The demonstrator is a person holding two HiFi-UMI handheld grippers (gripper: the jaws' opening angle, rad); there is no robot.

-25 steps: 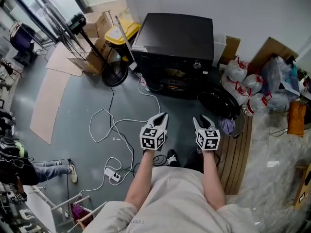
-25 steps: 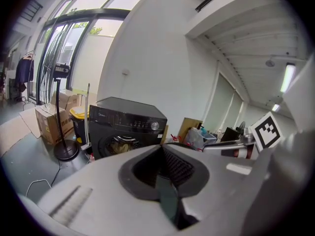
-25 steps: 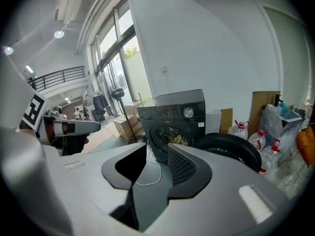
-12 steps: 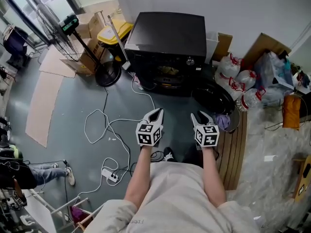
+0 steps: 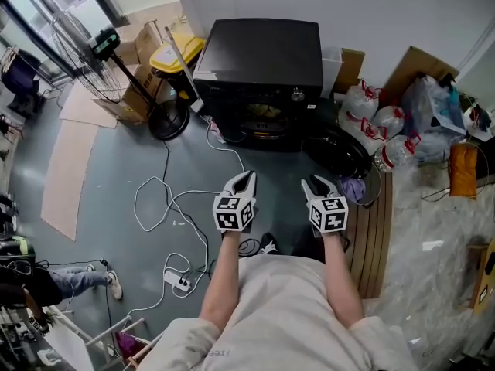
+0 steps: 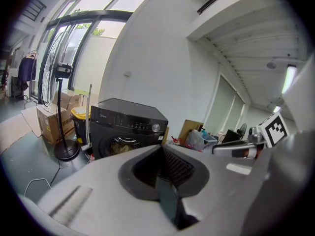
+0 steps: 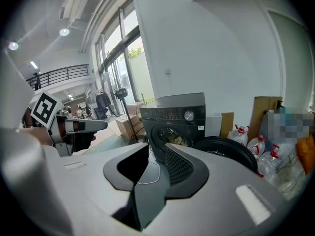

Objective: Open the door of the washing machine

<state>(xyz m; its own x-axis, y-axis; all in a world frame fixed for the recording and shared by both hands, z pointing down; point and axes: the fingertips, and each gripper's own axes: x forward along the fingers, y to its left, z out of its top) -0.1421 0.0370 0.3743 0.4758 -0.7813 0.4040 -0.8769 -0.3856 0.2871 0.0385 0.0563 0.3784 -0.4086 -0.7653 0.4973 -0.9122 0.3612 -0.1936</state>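
A black front-loading washing machine stands against the white wall. Its round door hangs swung open to the right, and laundry shows in the drum. Both grippers hover over the grey floor well short of the machine and point at it. My left gripper is shut with nothing in it; in the left gripper view its pads meet. My right gripper is open, its jaws have just been closing, and nothing is between them. The open door lies ahead and right of it.
A standing fan with a round base, a yellow bin and cardboard boxes stand left of the machine. White cables and a power strip lie on the floor. Bags and bottles and a slatted wooden board sit at the right.
The head view has shifted a little, so the machine sits slightly further left in it. Both grippers keep much the same place. The right gripper's jaws look a little narrower.
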